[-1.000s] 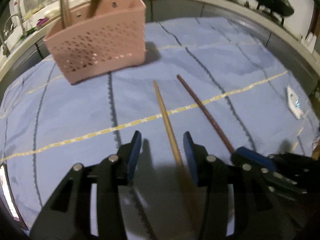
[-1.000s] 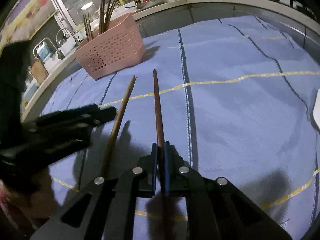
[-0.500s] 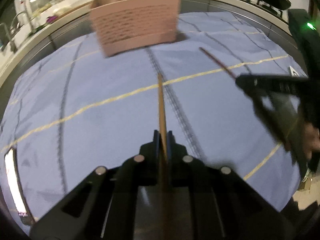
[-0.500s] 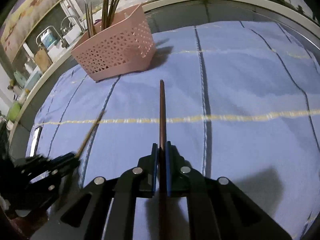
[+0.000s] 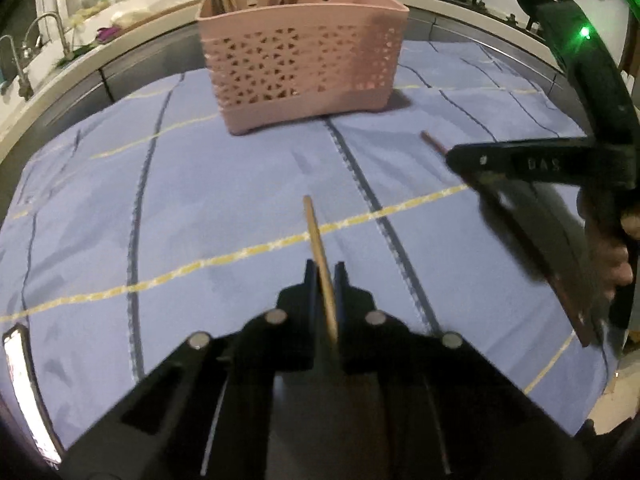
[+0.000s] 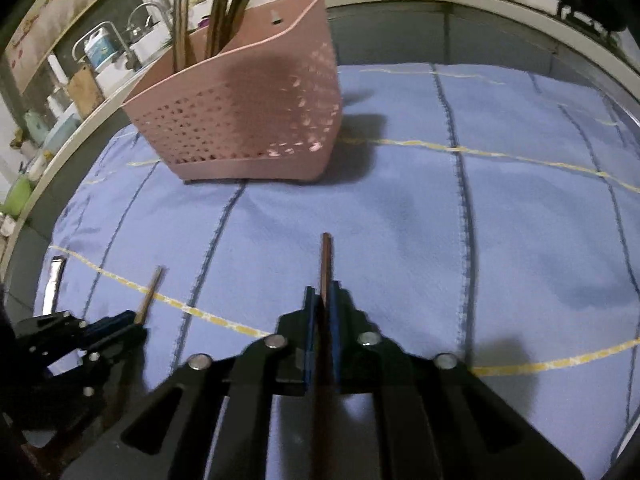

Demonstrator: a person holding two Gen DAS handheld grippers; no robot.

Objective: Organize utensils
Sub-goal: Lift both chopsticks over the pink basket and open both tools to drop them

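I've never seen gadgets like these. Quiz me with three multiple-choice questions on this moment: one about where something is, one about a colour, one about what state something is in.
1. Where does the pink basket stand?
A. on the blue cloth
B. in a sink
C. on the floor

2. What colour is the chopstick in the right gripper?
A. white
B. dark reddish brown
C. green

3. How do the left gripper's jaws stand?
A. wide open, nothing between them
B. shut on a spoon
C. shut on a pale wooden chopstick

Answers:
1 A: the basket rests on the blue cloth with its shadow beside it.
2 B: the dark chopstick sticks out ahead of the jaws.
3 C: the pale chopstick is pinched between them.
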